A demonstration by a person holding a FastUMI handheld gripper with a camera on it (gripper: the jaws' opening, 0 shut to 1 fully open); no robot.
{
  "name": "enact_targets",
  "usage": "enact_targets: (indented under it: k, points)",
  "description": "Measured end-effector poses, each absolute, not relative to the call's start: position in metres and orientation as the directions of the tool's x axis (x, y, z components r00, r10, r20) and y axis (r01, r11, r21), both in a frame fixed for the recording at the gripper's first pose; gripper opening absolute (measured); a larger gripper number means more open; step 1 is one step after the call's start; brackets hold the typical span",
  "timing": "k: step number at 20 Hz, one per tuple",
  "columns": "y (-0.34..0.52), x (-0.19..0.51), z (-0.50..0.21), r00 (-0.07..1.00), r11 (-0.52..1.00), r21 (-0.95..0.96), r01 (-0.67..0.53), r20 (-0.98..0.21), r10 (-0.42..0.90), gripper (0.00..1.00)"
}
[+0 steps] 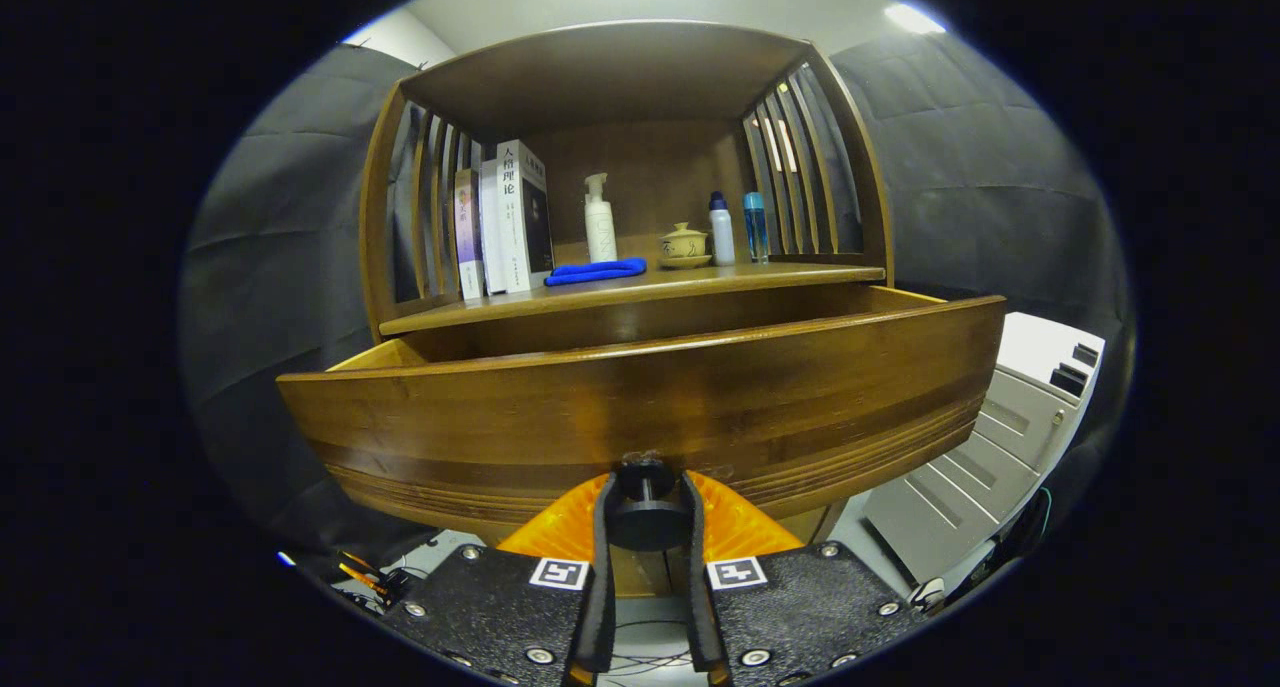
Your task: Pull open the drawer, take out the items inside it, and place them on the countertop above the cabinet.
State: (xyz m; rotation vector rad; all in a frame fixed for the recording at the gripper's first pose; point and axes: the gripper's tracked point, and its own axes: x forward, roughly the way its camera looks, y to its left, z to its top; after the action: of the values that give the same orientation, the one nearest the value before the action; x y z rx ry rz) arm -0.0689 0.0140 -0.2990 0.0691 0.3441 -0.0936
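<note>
the gripper (646, 512) is clamped on the round drawer knob (646, 507), both fingers pressing its sides. the drawer (640, 407) stands partly pulled out from under the countertop (640, 285); its interior is hidden behind the front panel, so the items inside cannot be told. on the countertop stand books (505, 217), a pump bottle (599, 222), a blue cloth (597, 270), a lidded cup (685, 244) and two small bottles (738, 229). judgement: pull straight back and level, hold firm on the knob, and stop once the opening allows a reach inside.
</note>
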Motion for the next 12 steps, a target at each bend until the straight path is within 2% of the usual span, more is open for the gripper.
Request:
enact_targets:
  k: [12]
  points:
    - [0.018, -0.11, -0.299, 0.925, 0.992, 0.06, 0.111, -0.372, -0.081, 0.29]
